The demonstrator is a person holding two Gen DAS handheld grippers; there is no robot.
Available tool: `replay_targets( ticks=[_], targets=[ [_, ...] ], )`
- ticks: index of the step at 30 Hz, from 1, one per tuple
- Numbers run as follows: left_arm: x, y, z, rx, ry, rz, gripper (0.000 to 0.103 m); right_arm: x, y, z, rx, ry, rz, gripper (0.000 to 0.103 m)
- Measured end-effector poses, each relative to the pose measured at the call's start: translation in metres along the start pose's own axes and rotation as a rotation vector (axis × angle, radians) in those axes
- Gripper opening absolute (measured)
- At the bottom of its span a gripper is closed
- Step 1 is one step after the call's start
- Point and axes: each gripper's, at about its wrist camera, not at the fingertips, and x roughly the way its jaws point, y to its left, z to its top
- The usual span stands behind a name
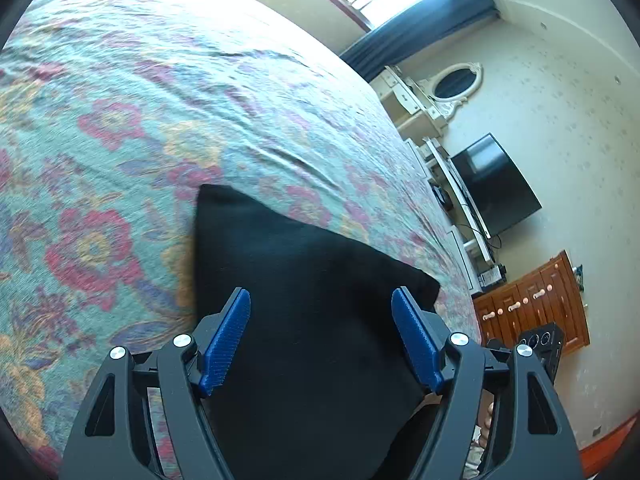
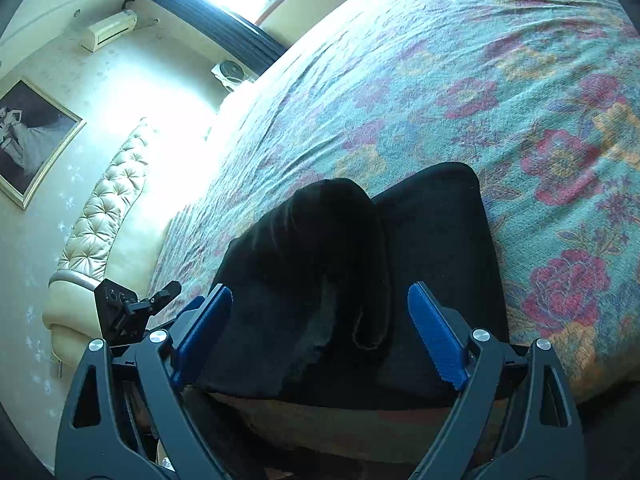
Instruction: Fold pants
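We note the black pants [image 1: 304,312] lying folded on the floral bedspread [image 1: 120,140], at the bed's near edge, with one rounded fold humped on top in the right wrist view [image 2: 332,240]. Our left gripper [image 1: 320,340] hangs over the pants with its blue pads [image 1: 226,340] spread wide, nothing between them. Our right gripper [image 2: 320,332] is likewise wide apart above the pants, holding nothing; the tufted headboard [image 2: 104,208] lies beyond the bedspread's far side.
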Motion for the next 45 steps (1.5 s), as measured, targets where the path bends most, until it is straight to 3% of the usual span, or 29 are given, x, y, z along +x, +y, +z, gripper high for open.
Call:
replay_targets(
  ticks=[3,8,10,18,29,30,32,34,36,38,41,45],
  targets=[
    [-0.008,0.034,-0.010,-0.096,0.017,0.005,0.073,0.023,-0.006,0.004,0.025,0.063,0.002,0.090],
    [-0.008,0.075,-0.033,-0.266,0.059,-0.053,0.082,0.039,-0.010,0.001,0.054,0.132,0.010,0.090],
    [-0.011,0.080,-0.038,-0.259,0.035,-0.090,0.082,0.041,-0.006,-0.002,0.057,0.155,0.040,0.090],
    [-0.011,0.072,-0.042,-0.203,0.019,-0.082,0.088,0.066,-0.004,-0.006,0.038,0.322,0.058,0.090],
    [-0.006,0.066,-0.044,-0.181,0.011,-0.071,0.088,0.073,0.008,-0.005,-0.023,0.355,0.041,0.091],
    [-0.005,0.062,-0.046,-0.179,0.010,-0.068,0.088,0.074,0.013,-0.006,-0.055,0.360,0.022,0.089],
    [-0.005,0.062,-0.046,-0.176,0.009,-0.064,0.088,0.075,0.019,-0.008,-0.095,0.364,-0.031,0.064],
    [-0.005,0.062,-0.046,-0.175,0.009,-0.064,0.088,0.075,0.017,-0.007,-0.102,0.364,-0.060,0.047],
    [-0.005,0.062,-0.046,-0.174,0.008,-0.063,0.088,0.074,0.013,-0.006,-0.098,0.366,-0.057,0.040],
    [-0.003,0.058,-0.047,-0.171,0.008,-0.059,0.088,0.073,0.008,-0.006,-0.085,0.371,-0.033,0.024],
    [-0.002,0.055,-0.047,-0.164,0.008,-0.057,0.088,0.072,0.010,-0.007,-0.084,0.373,0.002,0.017],
    [-0.002,0.053,-0.047,-0.166,0.015,-0.065,0.088,0.059,0.016,-0.002,-0.084,0.339,0.066,0.015]
  ],
)
